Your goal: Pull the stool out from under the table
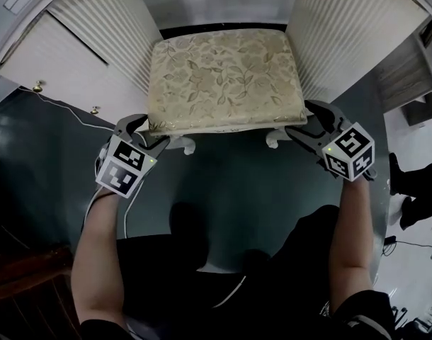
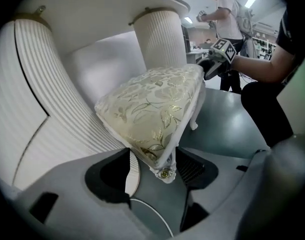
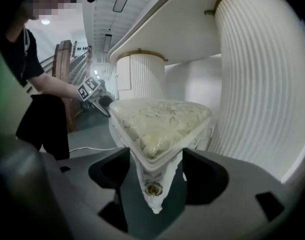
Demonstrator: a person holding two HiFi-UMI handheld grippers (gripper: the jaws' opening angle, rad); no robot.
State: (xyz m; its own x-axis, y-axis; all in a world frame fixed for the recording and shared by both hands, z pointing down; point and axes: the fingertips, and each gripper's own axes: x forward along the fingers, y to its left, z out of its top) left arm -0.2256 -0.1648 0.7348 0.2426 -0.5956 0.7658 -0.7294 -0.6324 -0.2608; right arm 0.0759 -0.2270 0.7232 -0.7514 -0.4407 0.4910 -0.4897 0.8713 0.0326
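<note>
The left tongs point(image 1: 146, 134) stand wide apart around the near-left corner of the stool point(image 1: 226, 80), not clamped on it. The right tongs point(image 1: 309, 124) gape likewise around the near-right corner. The left forearm point(image 1: 95, 246) and right forearm point(image 1: 350, 232) reach forward, tongs angled down. The stool stands on the dark floor point(image 1: 230, 190) between the two fluted pedestals of the table point(image 1: 350, 41) (its seat shows whole from above). Only the left gripper view shows a second person point(image 2: 226, 14) standing beyond; only the right gripper view shows the tabletop's underside.
</note>
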